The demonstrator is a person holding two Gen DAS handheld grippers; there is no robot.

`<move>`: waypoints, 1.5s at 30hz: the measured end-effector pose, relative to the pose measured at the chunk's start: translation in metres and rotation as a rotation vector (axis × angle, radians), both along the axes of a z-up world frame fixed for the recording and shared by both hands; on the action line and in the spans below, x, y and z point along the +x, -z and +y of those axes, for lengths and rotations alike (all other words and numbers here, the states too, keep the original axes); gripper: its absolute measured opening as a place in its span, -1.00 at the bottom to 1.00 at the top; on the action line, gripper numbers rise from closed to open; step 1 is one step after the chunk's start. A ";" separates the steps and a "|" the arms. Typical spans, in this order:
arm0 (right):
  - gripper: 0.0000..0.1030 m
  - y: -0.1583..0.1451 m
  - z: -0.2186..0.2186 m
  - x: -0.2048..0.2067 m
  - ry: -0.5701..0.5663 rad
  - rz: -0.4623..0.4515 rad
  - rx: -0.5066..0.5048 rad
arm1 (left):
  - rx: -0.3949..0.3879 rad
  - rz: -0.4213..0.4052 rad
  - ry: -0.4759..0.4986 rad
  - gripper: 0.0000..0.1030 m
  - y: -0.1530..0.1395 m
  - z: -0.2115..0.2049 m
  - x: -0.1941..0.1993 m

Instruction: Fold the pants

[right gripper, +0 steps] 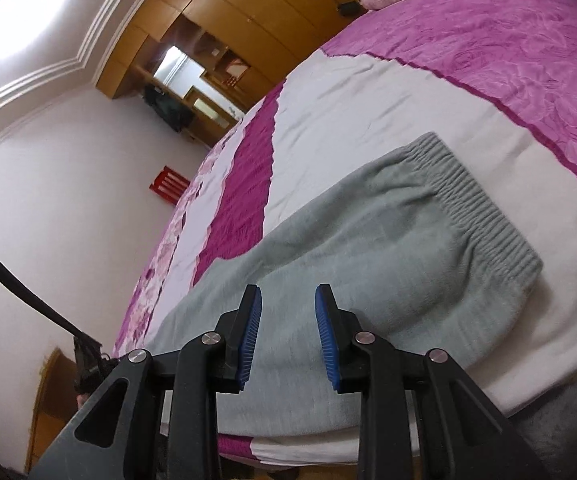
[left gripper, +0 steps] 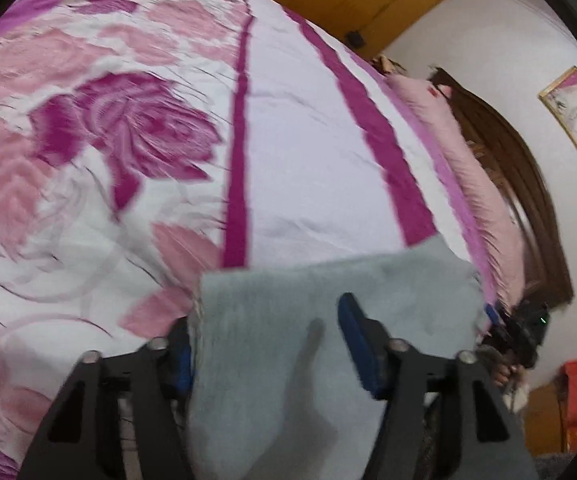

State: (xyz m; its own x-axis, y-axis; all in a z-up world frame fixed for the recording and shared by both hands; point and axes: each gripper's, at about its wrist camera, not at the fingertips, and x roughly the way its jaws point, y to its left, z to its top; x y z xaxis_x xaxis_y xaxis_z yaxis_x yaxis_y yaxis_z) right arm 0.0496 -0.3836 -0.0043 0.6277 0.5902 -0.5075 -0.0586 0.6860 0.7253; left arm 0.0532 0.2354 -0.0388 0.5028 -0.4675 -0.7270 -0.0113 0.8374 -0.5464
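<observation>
Grey pants (right gripper: 388,248) lie flat on the bed's flowered cover (right gripper: 368,100), with the ribbed waistband (right gripper: 488,208) at the far right and the legs running toward the near edge. My right gripper (right gripper: 288,292) hovers over the pants' middle, open, with nothing pinched. In the left wrist view a grey pant end (left gripper: 328,288) lies across my left gripper (left gripper: 266,316). Its jaws stand wide apart; the cloth's edge hides most of the left finger, and the right fingertip (left gripper: 352,320) rests over the cloth. The right gripper (left gripper: 524,332) shows at the far right of that view.
A pink pillow (left gripper: 448,128) and a dark wooden headboard (left gripper: 528,200) run along the bed's right side. A framed picture (left gripper: 574,108) hangs on the wall. A wooden wardrobe (right gripper: 248,12) stands beyond the bed. The bed's near edge lies just below my right gripper.
</observation>
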 end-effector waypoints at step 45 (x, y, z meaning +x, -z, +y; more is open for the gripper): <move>-0.78 -0.008 -0.061 0.122 -0.216 -0.150 -0.273 | 0.149 -0.215 -0.207 -0.90 -0.038 -0.013 -0.007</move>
State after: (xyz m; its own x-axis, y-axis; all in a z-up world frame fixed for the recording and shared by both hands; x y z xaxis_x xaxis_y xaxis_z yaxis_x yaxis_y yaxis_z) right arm 0.1712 -0.4451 0.0038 0.5828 0.5726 -0.5766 -0.3144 0.8132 0.4898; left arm 0.0462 0.2228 -0.0011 0.7256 -0.2361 -0.6464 -0.0869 0.9003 -0.4264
